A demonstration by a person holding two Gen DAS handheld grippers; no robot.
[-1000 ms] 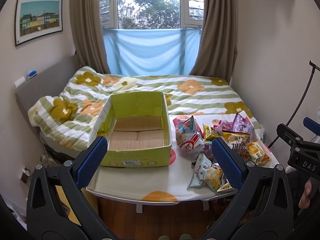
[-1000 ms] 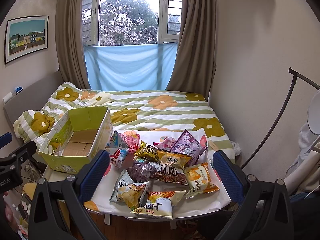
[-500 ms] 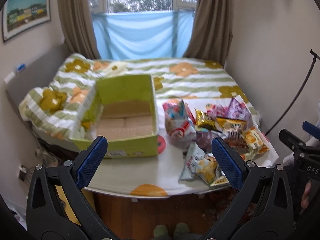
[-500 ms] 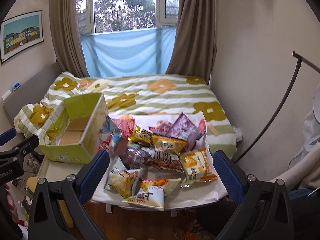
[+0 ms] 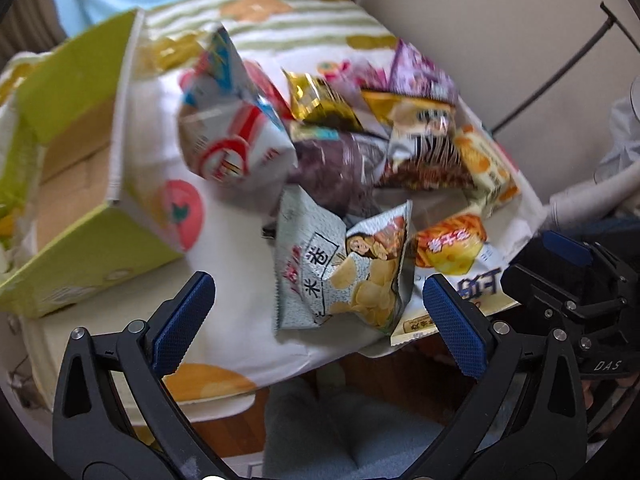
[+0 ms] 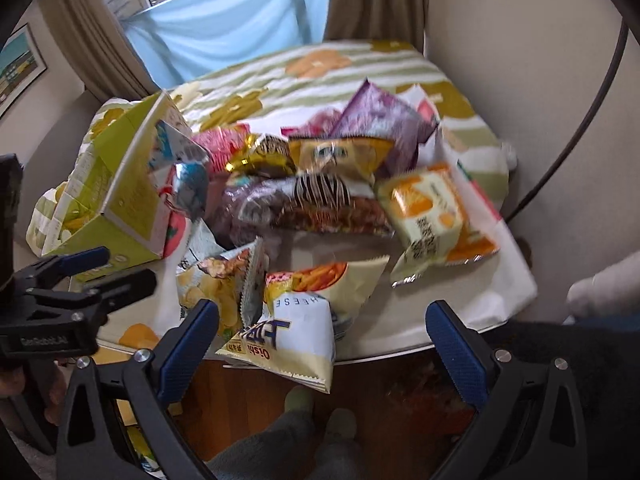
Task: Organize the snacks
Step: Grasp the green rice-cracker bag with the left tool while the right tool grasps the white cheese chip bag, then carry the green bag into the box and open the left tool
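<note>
Both grippers spread, empty: left gripper (image 5: 318, 304), right gripper (image 6: 322, 334). Right view alone shows the orange-slice packet (image 6: 430, 216) near the table's (image 6: 400, 336) right edge. Green box (image 5: 76, 196) cut off at left (blurred). Chip bag (image 5: 344, 272) and cheese bag (image 6: 296, 336) overhang the near edge.

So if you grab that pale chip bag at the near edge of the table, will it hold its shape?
Probably not. The chip bag looks puffed and creased, so it would likely crumple under a squeeze. It seems light for its size, mostly air. Its glossy film may slip, and the chips inside could crack.
</note>
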